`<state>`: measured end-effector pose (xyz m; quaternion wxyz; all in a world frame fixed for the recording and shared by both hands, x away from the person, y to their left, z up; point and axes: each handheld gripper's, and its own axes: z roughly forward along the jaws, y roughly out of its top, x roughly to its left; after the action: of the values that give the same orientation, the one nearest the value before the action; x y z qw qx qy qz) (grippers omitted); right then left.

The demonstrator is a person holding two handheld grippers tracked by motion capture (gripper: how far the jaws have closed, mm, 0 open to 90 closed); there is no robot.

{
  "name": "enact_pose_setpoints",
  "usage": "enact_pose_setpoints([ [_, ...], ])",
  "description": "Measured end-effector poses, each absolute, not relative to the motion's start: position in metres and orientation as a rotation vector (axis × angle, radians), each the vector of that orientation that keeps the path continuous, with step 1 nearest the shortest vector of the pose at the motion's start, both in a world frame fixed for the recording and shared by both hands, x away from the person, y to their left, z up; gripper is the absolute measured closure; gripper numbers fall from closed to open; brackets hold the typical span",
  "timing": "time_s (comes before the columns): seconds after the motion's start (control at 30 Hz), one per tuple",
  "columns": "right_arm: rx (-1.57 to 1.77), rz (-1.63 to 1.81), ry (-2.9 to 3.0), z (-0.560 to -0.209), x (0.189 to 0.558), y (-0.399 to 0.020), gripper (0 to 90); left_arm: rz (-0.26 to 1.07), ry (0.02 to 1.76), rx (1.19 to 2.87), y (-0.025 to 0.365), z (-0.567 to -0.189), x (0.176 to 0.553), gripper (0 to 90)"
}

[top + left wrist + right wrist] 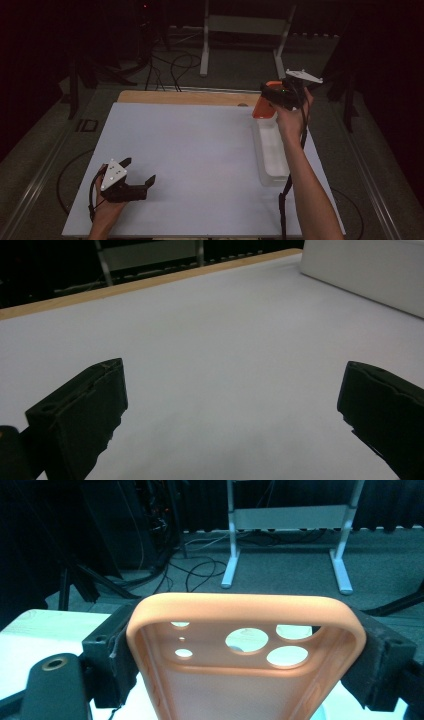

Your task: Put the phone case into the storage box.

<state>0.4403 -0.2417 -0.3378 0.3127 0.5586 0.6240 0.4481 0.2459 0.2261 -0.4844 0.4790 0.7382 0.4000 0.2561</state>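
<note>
The right gripper (270, 100), at upper right of the high view, clamps an orange phone case (245, 655) across its width, long axis running down toward the white tray (272, 172) directly beneath its far end. The tray appears to hold nothing. The left gripper (137, 172), lower left and well apart, stands released over the white table (200, 150).

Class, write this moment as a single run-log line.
right gripper: shut on orange phone case, held above white tray | left gripper: open, nothing between jaws, low over white table
</note>
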Motion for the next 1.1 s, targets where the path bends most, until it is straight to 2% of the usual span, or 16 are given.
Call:
enact_pose_setpoints([
  [1.1,1.509,1.1,1.643,-0.354,0.459,-0.253,16.2,0.624,0.977,1.799,0.227,-0.484,0.246,0.4],
])
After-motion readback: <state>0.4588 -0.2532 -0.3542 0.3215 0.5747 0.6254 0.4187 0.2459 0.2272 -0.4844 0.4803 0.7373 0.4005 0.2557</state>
